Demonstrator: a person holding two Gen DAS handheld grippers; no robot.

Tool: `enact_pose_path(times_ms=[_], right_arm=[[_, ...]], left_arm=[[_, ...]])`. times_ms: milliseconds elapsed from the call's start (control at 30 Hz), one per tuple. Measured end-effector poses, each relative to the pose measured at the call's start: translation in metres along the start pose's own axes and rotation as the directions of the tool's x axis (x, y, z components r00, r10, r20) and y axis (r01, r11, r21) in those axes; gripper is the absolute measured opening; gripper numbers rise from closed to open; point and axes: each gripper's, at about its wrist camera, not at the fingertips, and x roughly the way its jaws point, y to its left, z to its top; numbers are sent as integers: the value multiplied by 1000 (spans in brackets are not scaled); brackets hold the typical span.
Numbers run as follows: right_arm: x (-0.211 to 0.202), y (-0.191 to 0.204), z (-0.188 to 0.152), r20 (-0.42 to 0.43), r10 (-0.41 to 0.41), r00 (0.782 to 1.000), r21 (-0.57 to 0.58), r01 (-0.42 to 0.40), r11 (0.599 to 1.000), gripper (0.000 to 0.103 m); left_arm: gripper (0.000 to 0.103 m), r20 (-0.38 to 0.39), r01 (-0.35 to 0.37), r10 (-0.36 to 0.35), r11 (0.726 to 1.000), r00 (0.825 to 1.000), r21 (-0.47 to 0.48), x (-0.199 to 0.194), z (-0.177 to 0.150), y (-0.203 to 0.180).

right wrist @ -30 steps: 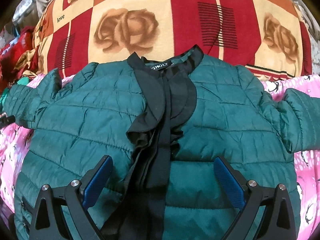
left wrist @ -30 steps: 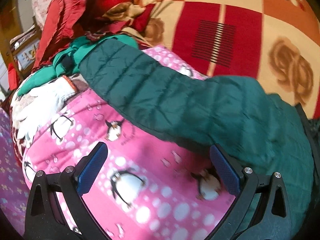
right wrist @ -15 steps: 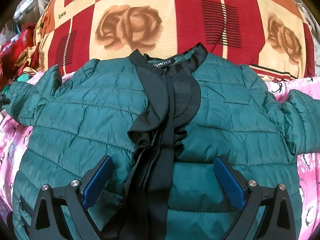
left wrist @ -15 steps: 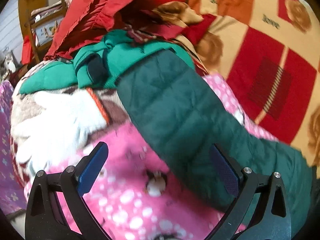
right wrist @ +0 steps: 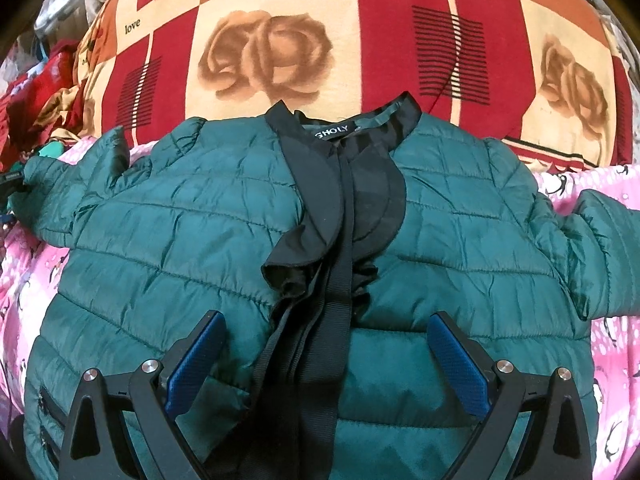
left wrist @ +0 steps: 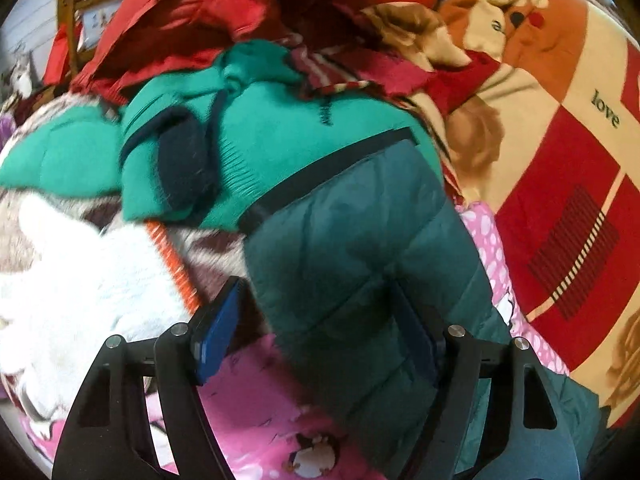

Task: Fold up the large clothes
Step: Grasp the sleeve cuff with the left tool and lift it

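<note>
Sliding leftward along the jacket sleeve (left wrist: pixel 352 264), my left hand-held gripper (left wrist: pixel 320 344) has been closing, half-wide, sleeve between its jaws, running toward twelve o'clock. My right hand-held gripper (right wrist: pixel 328 356) hangs wide over the jacket (right wrist: pixel 200 232) on the bed (right wrist: pixel 592 344).

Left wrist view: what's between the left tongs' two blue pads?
The dark green quilted jacket's sleeve; the left tongs have just been closing around it. Left wrist view shows it.
</note>
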Motion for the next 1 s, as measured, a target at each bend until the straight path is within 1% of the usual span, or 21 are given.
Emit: enact_pose_path(times_ms=[133,167,200,233,267,300,333,367,433,500,633,733,900,1000], right_arm=[[2,3,0,-8,-1,1000,-2,1,1000,101],[2,4,0,-7,1,1000,-2,-1,1000,101],[3,4,-1,-6,3,1000,-2,-3,1000,101],[3,4,-1,-6,3,1000,-2,-3,1000,101],[3,4,-1,-7,3,1000,-1,-3,1000,101],[3,4,-1,-7,2,1000,0,-2,1000,101],[2,4,-1,-6,2,1000,3,-2,1000,101],[1,4,-1,-5,2,1000,4,-2,1000,101],[-1,4,-1,-1,2,1000,4,-2,1000,101],[-2,3,-1,2,2,1000,3,-2,1000,101],[-6,0,-2,6,6,1000,11,-6,1000,101],[-11,-5,-4,13,10,1000,26,-11,1000,101],[-20,-16,-5,27,1,1000,41,-2,999,101],[-24,-23,-7,27,-17,1000,39,15,999,101]], left_arm=[[75,2,8,-8,999,1000,32,7,5,-4],[72,6,13,-13,999,1000,34,8,6,-5],[65,11,20,-20,999,1000,36,9,7,-6],[43,11,32,-33,999,999,39,9,8,-7],[27,-1,48,-48,998,999,34,10,8,-6],[24,-20,77,-77,997,997,14,11,8,-4],[18,-26,100,-100,995,995,-7,10,8,-2],[15,-24,111,-112,994,993,-19,7,6,0],[13,-10,130,-130,991,991,-33,-5,3,1],[12,4,156,-156,988,988,-23,-18,0,-3],[11,19,249,-250,968,968,25,-50,-6,-13],[11,21,281,-283,957,959,69,-72,-15,-27],[11,14,308,-313,941,950,136,-104,-38,-53],[11,17,306,-314,936,949,175,-122,-52,-69]])
